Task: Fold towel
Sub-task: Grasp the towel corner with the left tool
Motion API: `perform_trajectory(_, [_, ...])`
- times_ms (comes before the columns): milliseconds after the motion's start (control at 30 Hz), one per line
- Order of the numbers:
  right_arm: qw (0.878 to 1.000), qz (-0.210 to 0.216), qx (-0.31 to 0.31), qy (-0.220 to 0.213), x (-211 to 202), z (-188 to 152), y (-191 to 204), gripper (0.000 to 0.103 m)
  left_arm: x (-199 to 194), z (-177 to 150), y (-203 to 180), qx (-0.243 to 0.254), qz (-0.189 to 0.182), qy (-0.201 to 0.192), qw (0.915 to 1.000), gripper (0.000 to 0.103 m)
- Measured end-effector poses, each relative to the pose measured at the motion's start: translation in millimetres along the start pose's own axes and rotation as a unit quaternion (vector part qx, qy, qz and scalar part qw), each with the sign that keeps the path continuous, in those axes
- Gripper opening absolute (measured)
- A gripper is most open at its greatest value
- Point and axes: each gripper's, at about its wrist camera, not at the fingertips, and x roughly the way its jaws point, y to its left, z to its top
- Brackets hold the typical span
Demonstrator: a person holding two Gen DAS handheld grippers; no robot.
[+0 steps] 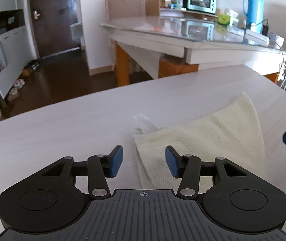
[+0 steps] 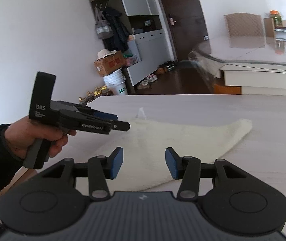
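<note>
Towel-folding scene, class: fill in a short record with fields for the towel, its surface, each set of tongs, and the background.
towel: cream towel, already folded over, lying flat
surface: pale wood-grain table
left tongs: left tongs open, above the towel's near corner, pads not touching it
right tongs: right tongs open, over the towel, gripping nothing
background: teal oven, blue flask

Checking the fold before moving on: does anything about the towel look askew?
Yes. The towel lies in an uneven wedge on the table, its edges not lined up, and a white label pokes out at one corner.
</note>
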Motion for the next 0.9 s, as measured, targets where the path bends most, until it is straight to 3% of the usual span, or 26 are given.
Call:
perform_trajectory(33, [1.000, 0.000, 0.002, 0.002, 2.2, -1.9, -0.8, 0.050, 3.7, -0.1, -0.8, 0.003, 0.000, 0.002, 1.0000, 0.033])
perform_trajectory(133, [1.000, -0.001, 0.009, 0.005, 4.6, -7.5, -6.0, 0.050, 9.0, -0.4, -3.7, 0.012, -0.002, -0.001, 0.9999, 0.010])
perform_trajectory(200, [1.000, -0.001, 0.013, 0.005, 5.5, -5.3, -10.2, 0.050, 8.2, 0.0, -4.8, 0.018, 0.001, -0.004, 0.9998, 0.004])
perform_trajectory(433, [1.000, 0.002, 0.011, 0.000, 2.1, -6.2, -11.4, 0.051, -18.6, 1.8, -14.2, 0.045, -0.004, -0.047, 0.9979, 0.004])
perform_trajectory(567, [1.000, -0.001, -0.006, 0.009, 4.0, -7.6, -7.5, 0.055, -19.3, 0.3, -27.4, 0.090, 0.025, -0.032, 0.9951, 0.004])
perform_trajectory(833, [1.000, 0.000, -0.003, 0.013, 4.9, -11.9, -7.3, 0.056, -17.3, -3.2, -28.5, 0.083, 0.031, -0.028, 0.9957, 0.005])
perform_trajectory(900, [1.000, -0.001, -0.002, 0.014, 5.2, -12.0, -8.9, 0.056, -16.4, -5.0, -31.9, 0.090, 0.031, -0.025, 0.9951, 0.009])
